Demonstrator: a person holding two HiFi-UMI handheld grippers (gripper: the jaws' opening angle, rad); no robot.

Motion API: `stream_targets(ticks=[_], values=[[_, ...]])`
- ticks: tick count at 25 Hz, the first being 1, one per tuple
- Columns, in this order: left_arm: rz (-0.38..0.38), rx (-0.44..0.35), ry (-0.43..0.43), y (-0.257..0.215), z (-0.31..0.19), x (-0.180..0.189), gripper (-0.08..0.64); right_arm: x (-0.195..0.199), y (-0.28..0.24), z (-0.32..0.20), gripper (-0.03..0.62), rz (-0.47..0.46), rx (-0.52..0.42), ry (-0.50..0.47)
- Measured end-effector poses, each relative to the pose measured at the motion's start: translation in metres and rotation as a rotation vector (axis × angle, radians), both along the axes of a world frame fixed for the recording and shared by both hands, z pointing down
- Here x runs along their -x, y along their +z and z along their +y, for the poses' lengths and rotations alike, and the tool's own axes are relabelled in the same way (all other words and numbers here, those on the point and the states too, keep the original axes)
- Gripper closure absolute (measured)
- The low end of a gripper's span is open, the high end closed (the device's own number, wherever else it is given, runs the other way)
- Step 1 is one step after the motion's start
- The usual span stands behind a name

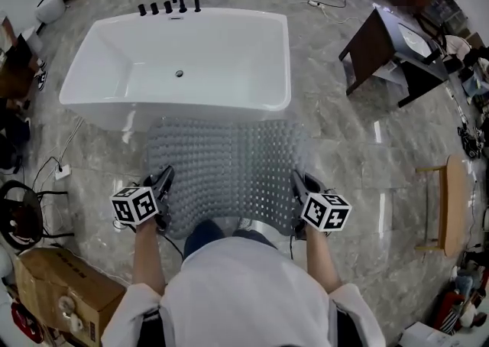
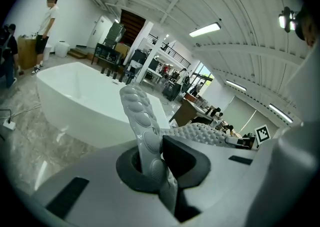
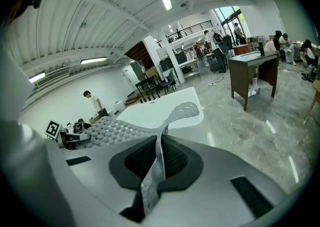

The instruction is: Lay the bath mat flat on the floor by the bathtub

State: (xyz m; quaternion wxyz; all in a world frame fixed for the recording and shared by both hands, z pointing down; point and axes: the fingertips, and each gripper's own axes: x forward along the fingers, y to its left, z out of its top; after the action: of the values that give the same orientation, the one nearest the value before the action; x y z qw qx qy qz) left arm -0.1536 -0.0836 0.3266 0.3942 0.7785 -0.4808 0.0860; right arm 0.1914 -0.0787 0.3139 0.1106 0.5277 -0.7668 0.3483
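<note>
A grey bubbled bath mat point(image 1: 229, 170) hangs spread between my two grippers, above the marble floor just in front of the white bathtub point(image 1: 183, 63). My left gripper point(image 1: 162, 185) is shut on the bath mat's near left corner, and the mat's edge point(image 2: 142, 126) rises from between its jaws. My right gripper point(image 1: 299, 189) is shut on the near right corner; a thin fold of mat point(image 3: 160, 161) stands pinched in its jaws. The mat's far edge lies close to the tub's front wall. A person's arms and white top fill the bottom of the head view.
A dark wooden desk point(image 1: 390, 51) stands at the back right, a wooden stool point(image 1: 447, 204) at the right. A cardboard box point(image 1: 65, 280) and cables point(image 1: 34, 185) lie at the left. Black taps point(image 1: 172, 1) line the tub's far rim. A person point(image 2: 45, 28) stands beyond the tub.
</note>
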Motion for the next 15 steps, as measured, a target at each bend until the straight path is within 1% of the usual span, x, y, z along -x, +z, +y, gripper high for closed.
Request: stream_targets(ticks=[3, 7, 15], values=[[0.003, 0.000, -0.012, 0.003, -0.006, 0.001, 0.514, 0.001, 0.006, -0.012, 0.552, 0.001, 0.009, -0.008], [0.001, 0.016, -0.010, 0.009, -0.012, 0.007, 0.514, 0.004, 0.011, -0.018, 0.551, 0.002, 0.018, 0.011], [-0.006, 0.029, 0.039, 0.014, -0.035, 0.021, 0.514, 0.018, 0.019, -0.028, 0.551, 0.010, 0.025, 0.078]])
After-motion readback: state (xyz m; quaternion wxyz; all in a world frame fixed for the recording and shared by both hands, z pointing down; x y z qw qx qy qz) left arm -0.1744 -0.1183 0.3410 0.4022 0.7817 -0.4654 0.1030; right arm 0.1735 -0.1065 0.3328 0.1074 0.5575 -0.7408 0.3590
